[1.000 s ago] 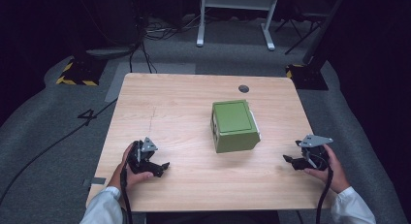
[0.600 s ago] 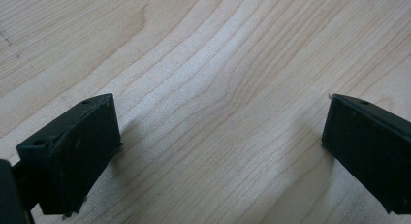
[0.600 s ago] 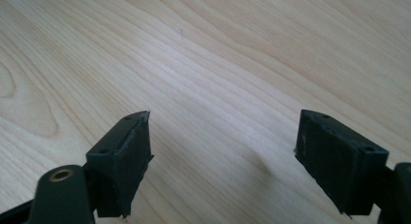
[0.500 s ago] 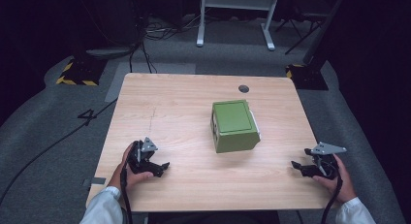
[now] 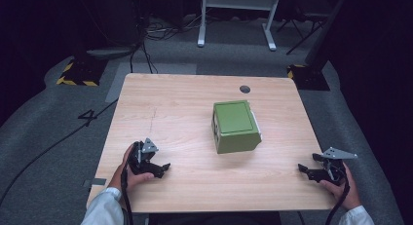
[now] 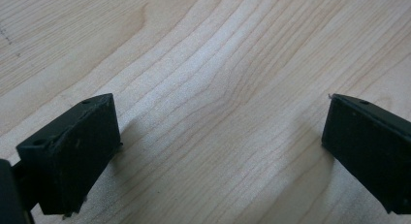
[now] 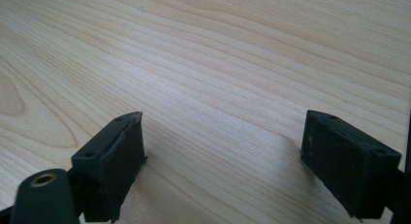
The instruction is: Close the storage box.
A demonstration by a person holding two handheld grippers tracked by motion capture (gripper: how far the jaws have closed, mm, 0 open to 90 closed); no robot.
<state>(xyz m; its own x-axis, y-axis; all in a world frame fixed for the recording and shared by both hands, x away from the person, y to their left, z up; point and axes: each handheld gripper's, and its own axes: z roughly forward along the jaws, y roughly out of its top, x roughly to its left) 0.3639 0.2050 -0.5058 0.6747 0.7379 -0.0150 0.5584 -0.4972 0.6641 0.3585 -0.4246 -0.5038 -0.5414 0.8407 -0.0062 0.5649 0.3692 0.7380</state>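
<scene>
Right now both tools are resting low on the wooden table (image 5: 185, 108), one at each near corner, and neither is gripping anything. The left gripper (image 5: 163, 169) is sitting by the near left edge with its jaws spread wide, bare wood grain lying between them in the left gripper view. The right gripper (image 5: 304, 170) is sitting by the near right edge, its jaws likewise wide apart over empty tabletop in the right gripper view. Each seems to be lying in a waiting pose, pointing inward toward the middle.

Between them, a little toward the right and farther back, the green box (image 5: 235, 126) is standing on the table with its lid shut, well apart from both tools. Nothing is lying in the way on either side. A small dark round cap (image 5: 245, 89) is sitting near the far edge, behind the box. Beyond the table, a cable (image 5: 48, 147) is trailing across the grey floor.
</scene>
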